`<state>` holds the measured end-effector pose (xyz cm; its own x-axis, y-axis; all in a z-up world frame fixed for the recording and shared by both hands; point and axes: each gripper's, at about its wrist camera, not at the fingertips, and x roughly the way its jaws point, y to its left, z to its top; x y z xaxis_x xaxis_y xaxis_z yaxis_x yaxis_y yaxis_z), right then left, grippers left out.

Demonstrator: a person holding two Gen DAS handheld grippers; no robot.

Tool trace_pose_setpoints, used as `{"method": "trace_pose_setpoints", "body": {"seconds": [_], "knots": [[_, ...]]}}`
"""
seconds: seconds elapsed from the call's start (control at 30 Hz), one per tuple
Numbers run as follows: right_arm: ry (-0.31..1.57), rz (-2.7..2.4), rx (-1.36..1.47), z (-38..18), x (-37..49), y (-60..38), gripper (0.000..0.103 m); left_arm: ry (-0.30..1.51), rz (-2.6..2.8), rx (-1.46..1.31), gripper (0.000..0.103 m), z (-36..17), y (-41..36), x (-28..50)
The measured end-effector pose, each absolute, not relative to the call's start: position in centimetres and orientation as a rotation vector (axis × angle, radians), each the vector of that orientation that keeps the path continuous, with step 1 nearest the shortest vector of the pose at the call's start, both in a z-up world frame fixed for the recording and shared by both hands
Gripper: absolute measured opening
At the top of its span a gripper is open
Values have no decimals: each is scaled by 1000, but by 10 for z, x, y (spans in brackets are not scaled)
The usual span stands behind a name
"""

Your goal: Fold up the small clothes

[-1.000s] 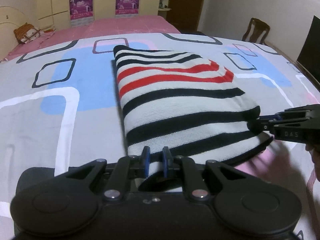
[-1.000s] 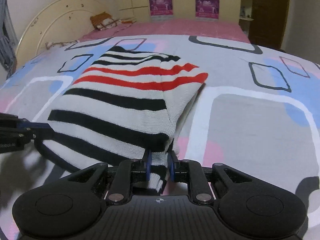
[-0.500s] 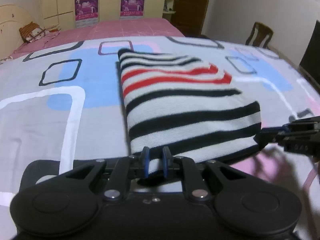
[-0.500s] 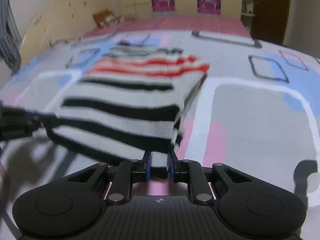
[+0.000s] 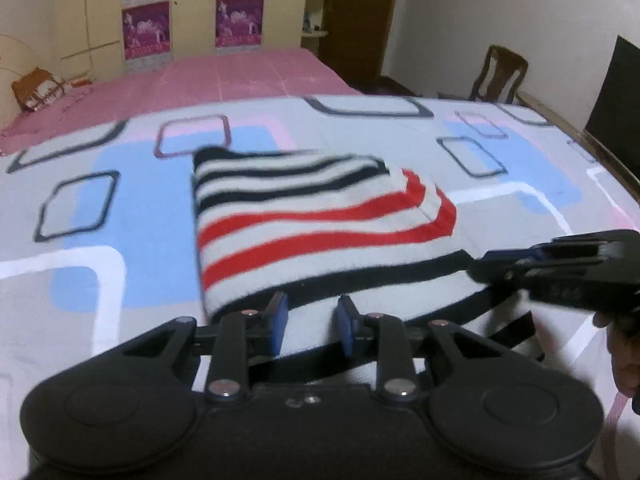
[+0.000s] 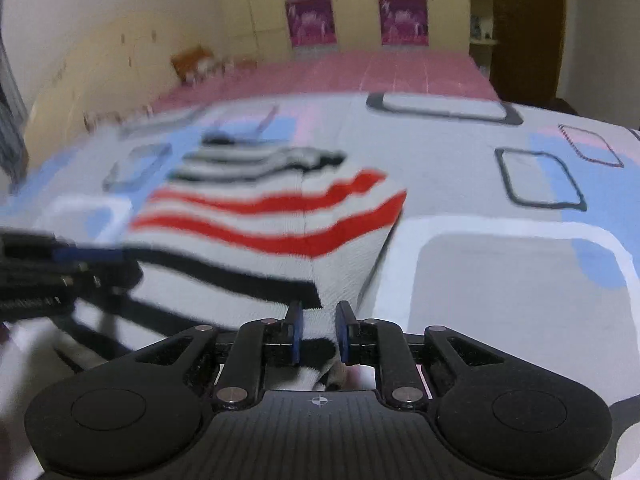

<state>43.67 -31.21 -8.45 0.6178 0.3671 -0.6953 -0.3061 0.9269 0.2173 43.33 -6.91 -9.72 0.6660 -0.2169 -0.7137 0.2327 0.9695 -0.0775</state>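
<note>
A white knit garment (image 5: 320, 232) with black and red stripes lies folded on the patterned bedspread (image 5: 120, 208). My left gripper (image 5: 312, 322) has its jaws parted around the near left edge of the garment, with cloth between them. My right gripper (image 6: 318, 332) has its jaws parted a little around the near right corner of the garment (image 6: 272, 232), with cloth lying between them. The right gripper also shows at the right of the left wrist view (image 5: 560, 272). The left gripper shows blurred at the left of the right wrist view (image 6: 60, 276).
A pink bed cover (image 5: 220, 80) lies beyond the bedspread, with a brown cushion (image 5: 36, 88) at the far left. A wooden chair (image 5: 500, 74) and a dark panel (image 5: 620, 92) stand at the right. Wardrobes (image 6: 352, 4) line the back wall.
Both grippers have carried the near edge forward over the garment and their jaws have parted. The near black-striped part now lies nearer the red stripes.
</note>
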Motion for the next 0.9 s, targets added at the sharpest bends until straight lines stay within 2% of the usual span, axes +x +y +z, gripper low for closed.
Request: {"method": "trace_pose_setpoints", "body": {"seconds": [0.07,0.1,0.13,0.2,0.23,0.27,0.3,0.43,0.67,0.9], "knots": [[762,371,154,-75,431,-330,18,772,-229,10,47,-92,-63,426],[763,360,191,-75,432,-339,18,765,-210,0,72,-91,-58,426],[779,357,235,-76,434,-348,18,754,-197,-12,83,-92,-55,427],[829,367,338,-84,444,-363,19,773,-194,-38,82,-94,-49,434],[854,366,383,-86,450,-371,33,792,-196,-63,84,-96,-45,440],[869,366,422,-90,453,-377,58,807,-199,-84,84,-99,-43,445],[870,363,453,-93,457,-382,66,822,-196,-101,84,-102,-41,449],[917,435,569,-105,473,-393,67,876,-208,-174,91,-114,-33,464],[1010,511,683,-124,502,-398,67,922,-216,-300,89,-128,-20,481],[1023,558,711,-132,507,-395,66,931,-222,-323,82,-134,-22,494]]}}
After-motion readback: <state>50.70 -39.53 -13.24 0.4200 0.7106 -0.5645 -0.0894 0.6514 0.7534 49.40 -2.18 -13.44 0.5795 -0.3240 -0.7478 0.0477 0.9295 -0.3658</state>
